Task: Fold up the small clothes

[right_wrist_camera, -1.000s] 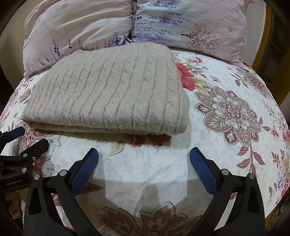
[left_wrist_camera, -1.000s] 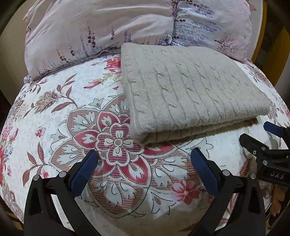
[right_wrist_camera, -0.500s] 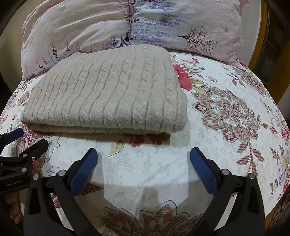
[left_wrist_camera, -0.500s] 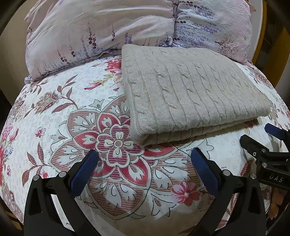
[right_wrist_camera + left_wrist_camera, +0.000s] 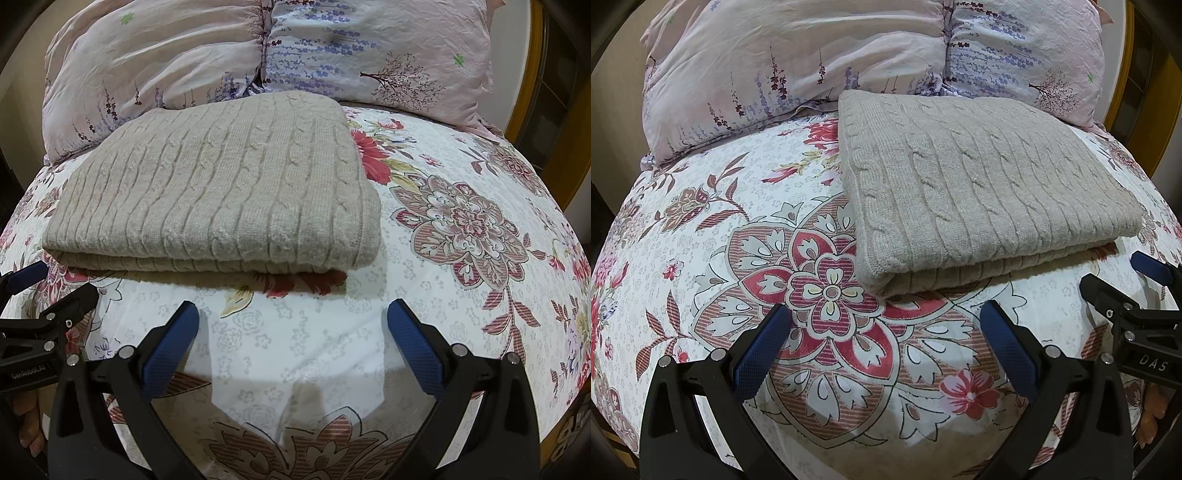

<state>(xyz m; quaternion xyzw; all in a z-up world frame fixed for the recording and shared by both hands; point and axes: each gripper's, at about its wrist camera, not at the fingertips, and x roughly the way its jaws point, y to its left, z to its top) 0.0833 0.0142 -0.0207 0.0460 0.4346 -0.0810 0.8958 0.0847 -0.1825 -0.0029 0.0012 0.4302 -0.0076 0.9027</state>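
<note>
A bed covered by a floral sheet (image 5: 701, 236) filled both views, with 2 pale printed pillows (image 5: 798, 62) propped along its far edge. A large red medallion flower (image 5: 831, 291) in the sheet's print was seen only in the left wrist view, directly ahead of that gripper; a grey-pink medallion (image 5: 465, 225) to the right of the sweater was shown only in the right wrist view. A beige cable-knit sweater (image 5: 975, 195) was laid folded into a flat rectangle on the sheet, its far edge against the pillows. The left gripper (image 5: 886, 336) was held wide open and empty, just short of the sweater's near left corner. The right gripper (image 5: 291, 332) was likewise spread wide with nothing between its blue pads (image 5: 413, 347), a strip of bare sheet being left between it and the sweater's near folded edge. Each gripper was caught at the edge of the other's view.
</note>
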